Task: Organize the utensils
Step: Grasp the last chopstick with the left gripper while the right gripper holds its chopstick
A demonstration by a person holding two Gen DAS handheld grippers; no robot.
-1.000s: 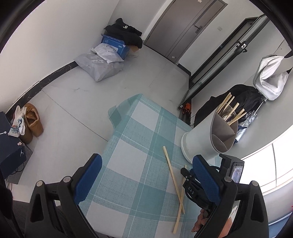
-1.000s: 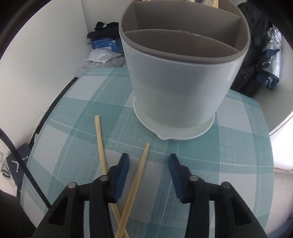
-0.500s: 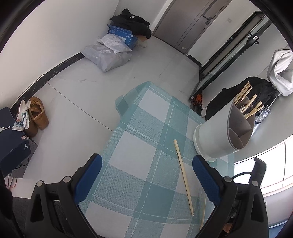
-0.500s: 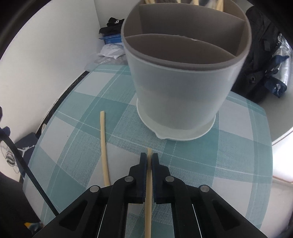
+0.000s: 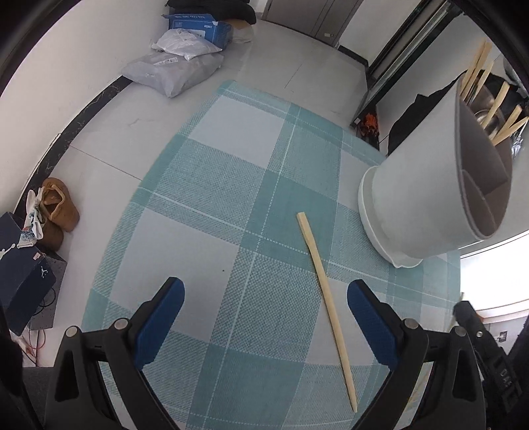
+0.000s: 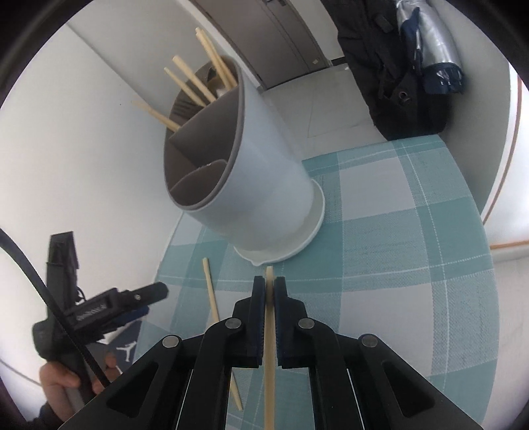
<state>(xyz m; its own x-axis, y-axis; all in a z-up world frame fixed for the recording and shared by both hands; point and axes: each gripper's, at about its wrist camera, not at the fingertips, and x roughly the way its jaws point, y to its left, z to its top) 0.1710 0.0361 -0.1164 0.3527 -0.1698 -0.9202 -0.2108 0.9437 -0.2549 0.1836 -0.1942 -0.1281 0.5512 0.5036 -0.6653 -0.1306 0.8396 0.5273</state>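
On the floor, dark box (image 5: 23, 274) with Jumpman logo, smaller lettering unreadable

A teal and white checked tablecloth (image 5: 211, 205) covered the table. On the pale tiled floor beyond lay grey plastic mail bags (image 5: 172, 67), with a blue cardboard box (image 5: 196, 24) behind them. A pair of tan shoes (image 5: 58, 206) sat by the wall, beside a dark blue shoebox (image 5: 23, 274). A black bag (image 6: 393, 72) and a folded umbrella (image 6: 433, 49) rested near a grey door (image 6: 264, 36).

Bright daylight, sharp, fisheye-warped edges
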